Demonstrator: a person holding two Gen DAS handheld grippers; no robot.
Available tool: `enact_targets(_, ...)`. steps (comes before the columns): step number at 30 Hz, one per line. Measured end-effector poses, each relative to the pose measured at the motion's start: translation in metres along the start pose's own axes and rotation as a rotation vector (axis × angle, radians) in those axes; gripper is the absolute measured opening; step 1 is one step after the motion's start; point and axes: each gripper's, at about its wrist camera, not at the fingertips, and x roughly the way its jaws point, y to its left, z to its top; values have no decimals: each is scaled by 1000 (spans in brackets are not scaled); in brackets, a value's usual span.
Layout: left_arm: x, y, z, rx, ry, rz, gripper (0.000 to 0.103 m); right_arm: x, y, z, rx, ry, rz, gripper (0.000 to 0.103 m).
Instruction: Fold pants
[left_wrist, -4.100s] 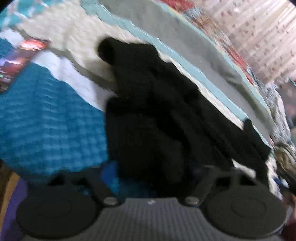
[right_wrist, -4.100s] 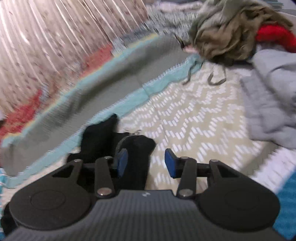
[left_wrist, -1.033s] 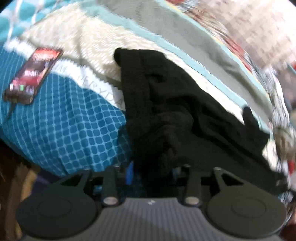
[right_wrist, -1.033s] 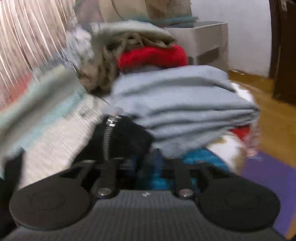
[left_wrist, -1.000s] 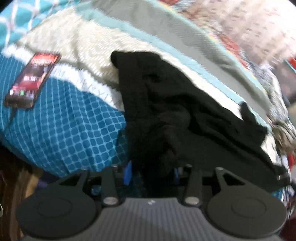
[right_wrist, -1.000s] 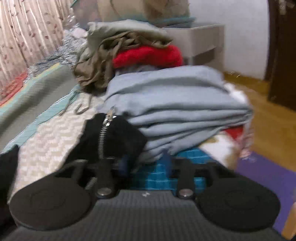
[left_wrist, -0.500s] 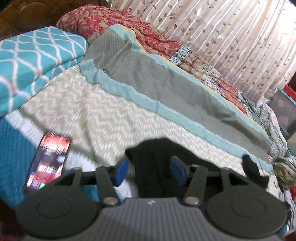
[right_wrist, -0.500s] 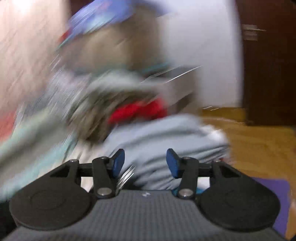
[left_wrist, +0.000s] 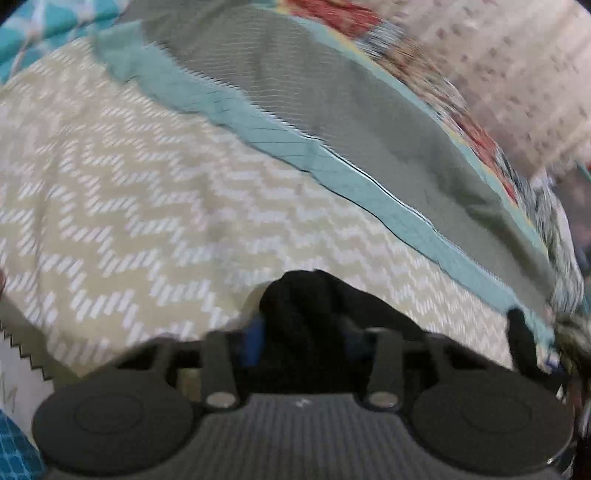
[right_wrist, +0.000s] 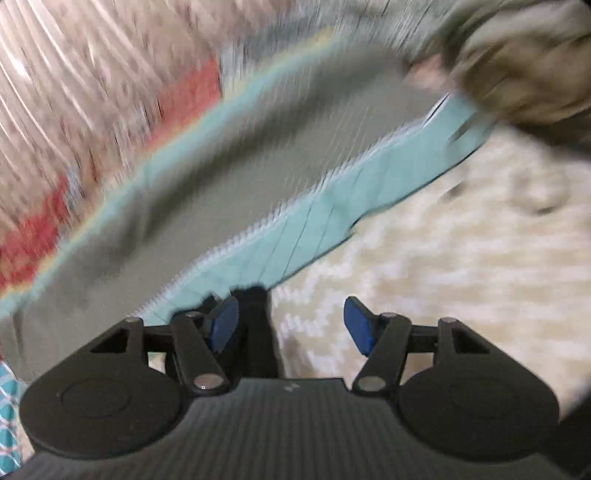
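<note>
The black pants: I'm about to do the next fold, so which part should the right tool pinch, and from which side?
Probably the narrow black end poking up just inside the right tool's left pad. The jaws are opening and not gripping it. Come from above the chevron bedspread, shifted left so the strip sits centred. The left tool is already closing on a bunched end of the black pants.

A beige bedspread (left_wrist: 155, 192) with a white zigzag pattern is spread flat. Along its far edge a teal band (left_wrist: 332, 162) is laid, bordered by a grey blanket (left_wrist: 369, 110). Behind these, a pale curtain (right_wrist: 74, 92) is hung. An olive heap (right_wrist: 524, 62) is seen blurred.
</note>
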Motion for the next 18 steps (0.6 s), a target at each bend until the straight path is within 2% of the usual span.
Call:
enact_targets(1,-1,-5,-1,19,-2,5,10,24,4,7,-6,32,5,66)
enact_targets(2,-4,-11,1,32,-11,10,10,47,6,15,3,67,29,66)
enact_targets(3,-8,-15,3,41,-29,18,9,58,11,23,2,50,41,58)
enact_targets(4,-14,-20,8,53,-54,21,9,62,16,28,-8,62,78,38)
enact_targets(5,-21,-25,13,62,-80,18,8,73,19,43,-1,120,141,12)
enact_targets(6,-28,-29,19,67,-110,9,8,71,21,54,0,108,151,10)
enact_targets(8,-45,-38,27,69,-182,-26,8,40,24,62,-19,14,154,10)
enact_targets(9,-53,-42,29,70,-212,-38,8,18,14,83,31,-76,162,10)
enact_targets(10,-61,-45,29,73,-247,-47,8,-12,10,75,76,-142,166,10)
enact_targets(12,-75,-47,28,65,-303,-59,8,-71,-15,106,158,-343,136,10)
enact_targets(14,-84,-42,26,36,-332,-75,8,-133,-27,104,195,-467,93,10)
enact_targets(16,-90,-35,22,2,-360,-84,8,-168,-45,117,243,-552,73,10)
enact_targets(18,-95,-28,17,-21,-387,-108,8,-191,-51,113,278,-587,59,10)
